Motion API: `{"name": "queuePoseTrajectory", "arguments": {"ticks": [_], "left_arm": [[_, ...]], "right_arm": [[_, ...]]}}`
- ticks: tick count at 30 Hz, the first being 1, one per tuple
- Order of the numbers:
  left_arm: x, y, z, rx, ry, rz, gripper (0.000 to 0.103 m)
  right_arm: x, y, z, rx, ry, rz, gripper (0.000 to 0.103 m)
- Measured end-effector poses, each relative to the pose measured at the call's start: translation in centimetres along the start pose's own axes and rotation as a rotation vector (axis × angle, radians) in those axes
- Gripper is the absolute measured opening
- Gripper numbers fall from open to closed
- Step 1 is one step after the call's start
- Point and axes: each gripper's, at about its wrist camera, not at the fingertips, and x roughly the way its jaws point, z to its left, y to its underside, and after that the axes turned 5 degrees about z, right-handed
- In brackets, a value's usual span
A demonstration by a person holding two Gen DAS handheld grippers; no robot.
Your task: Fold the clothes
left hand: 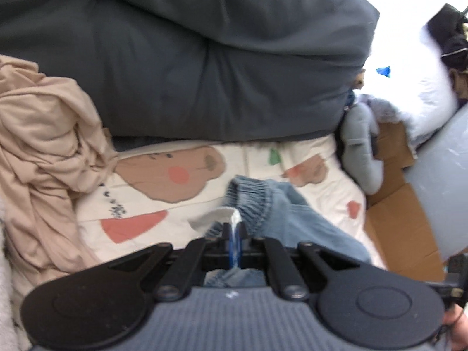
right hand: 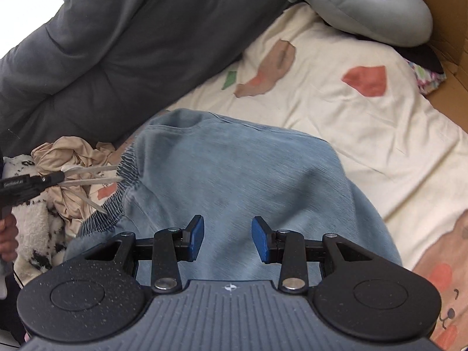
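Lying rumpled on the bed [right hand: 336, 111], denim pants [right hand: 234, 175]; left claw [left hand: 234, 234] pinches their white drawstring [left hand: 235, 216] at 9 o'clock, likely tensioning the waistband. Right claw [right hand: 227, 238] spread above. Beige garment [left hand: 44, 134] heaped beyond.

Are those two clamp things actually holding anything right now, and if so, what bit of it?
The left gripper is shut on the white drawstring of the blue denim garment, at its elastic waistband. The right gripper is open above the denim, holding nothing.
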Motion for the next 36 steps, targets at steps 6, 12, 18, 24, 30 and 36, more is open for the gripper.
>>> {"name": "queuePoseTrajectory", "arguments": {"ticks": [6, 12, 18, 24, 30, 36], "left_arm": [[-2.1, 0.8, -0.4, -0.027, 0.06, -0.064, 0.002], [-1.5, 2.5, -1.0, -0.028, 0.13, -0.018, 0.002], [1.2, 5.1, -2.2, -0.005, 0.204, 0.097, 0.004], [2.2, 6.5, -2.4, 0.011, 0.242, 0.162, 0.037], [1.9, 3.7, 0.6, -0.038, 0.102, 0.07, 0.056], [5.6, 2.3, 4.4, -0.141, 0.012, 0.099, 0.059]], "right_arm": [[-0.1, -1.1, 1.7, 0.014, 0.002, -0.019, 0.044], [0.1, -2.6, 4.3, -0.016, 0.002, -0.014, 0.048], [1.2, -3.7, 6.3, -0.014, -0.014, -0.021, 0.051], [2.1, -3.1, 8.0, -0.049, -0.059, 0.009, 0.051], [2.7, -2.7, 8.6, -0.104, -0.032, 0.031, 0.051], [3.0, -2.4, 8.8, -0.117, -0.013, 0.039, 0.051]]}}
